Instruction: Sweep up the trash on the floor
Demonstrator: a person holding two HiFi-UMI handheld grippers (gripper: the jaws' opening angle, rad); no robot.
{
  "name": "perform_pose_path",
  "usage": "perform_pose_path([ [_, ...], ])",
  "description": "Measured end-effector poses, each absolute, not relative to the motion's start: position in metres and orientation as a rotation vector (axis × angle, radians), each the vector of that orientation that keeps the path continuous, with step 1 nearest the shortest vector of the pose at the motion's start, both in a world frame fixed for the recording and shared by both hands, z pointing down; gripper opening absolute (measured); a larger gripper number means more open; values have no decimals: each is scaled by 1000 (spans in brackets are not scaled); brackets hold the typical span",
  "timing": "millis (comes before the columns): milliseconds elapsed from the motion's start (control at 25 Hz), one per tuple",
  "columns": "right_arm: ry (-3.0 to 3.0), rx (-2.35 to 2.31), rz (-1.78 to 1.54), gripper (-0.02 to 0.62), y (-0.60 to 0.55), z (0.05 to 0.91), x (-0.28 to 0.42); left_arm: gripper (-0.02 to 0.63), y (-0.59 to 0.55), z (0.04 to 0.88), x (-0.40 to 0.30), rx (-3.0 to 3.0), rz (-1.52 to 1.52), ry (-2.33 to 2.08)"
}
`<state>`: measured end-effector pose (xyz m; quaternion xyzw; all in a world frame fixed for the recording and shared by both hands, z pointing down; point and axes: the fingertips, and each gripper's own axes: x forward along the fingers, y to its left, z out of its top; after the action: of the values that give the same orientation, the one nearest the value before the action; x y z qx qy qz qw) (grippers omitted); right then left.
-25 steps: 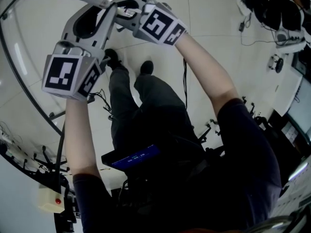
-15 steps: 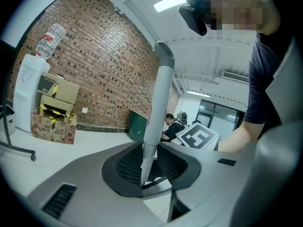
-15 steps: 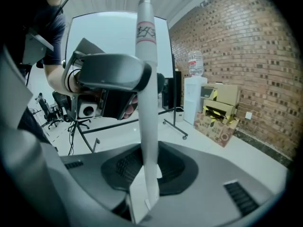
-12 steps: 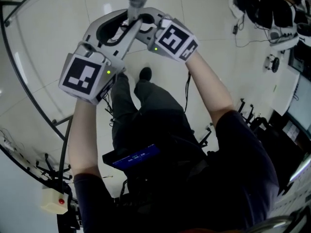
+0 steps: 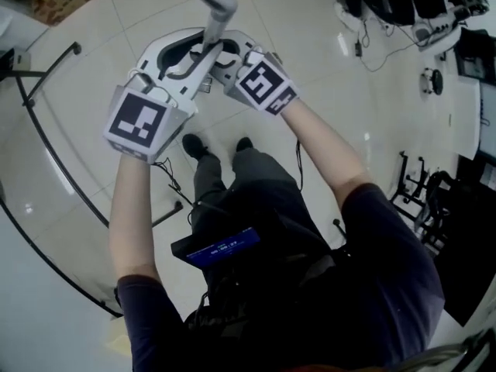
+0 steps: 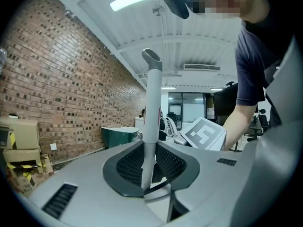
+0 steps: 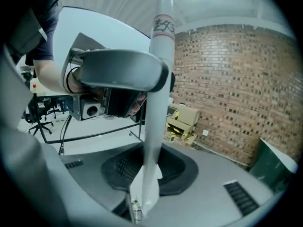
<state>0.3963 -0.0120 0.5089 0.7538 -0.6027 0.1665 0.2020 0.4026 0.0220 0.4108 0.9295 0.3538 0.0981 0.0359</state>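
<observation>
Two hand-held grippers clamp the pale broom handle [image 5: 216, 10] high above the floor [image 5: 349, 107]: the left hand-held gripper [image 5: 203, 51], jaws just closing, nearest its top, the right hand-held gripper [image 5: 217, 56] just below; no trash shows, and a slack pinch could let it twist mid-sweep.

The handle [image 6: 150, 126] presents a smooth, pale, matt surface. The floor [image 5: 325, 91] is glossy light tile; the wall [image 6: 57, 89] is rough bare brick.
</observation>
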Motion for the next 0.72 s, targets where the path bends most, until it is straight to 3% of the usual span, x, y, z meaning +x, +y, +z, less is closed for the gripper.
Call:
perform_pose_path([
  [720,-1486,2301,487,101,5,628,497,74,38,535,487,2986,457,1133],
])
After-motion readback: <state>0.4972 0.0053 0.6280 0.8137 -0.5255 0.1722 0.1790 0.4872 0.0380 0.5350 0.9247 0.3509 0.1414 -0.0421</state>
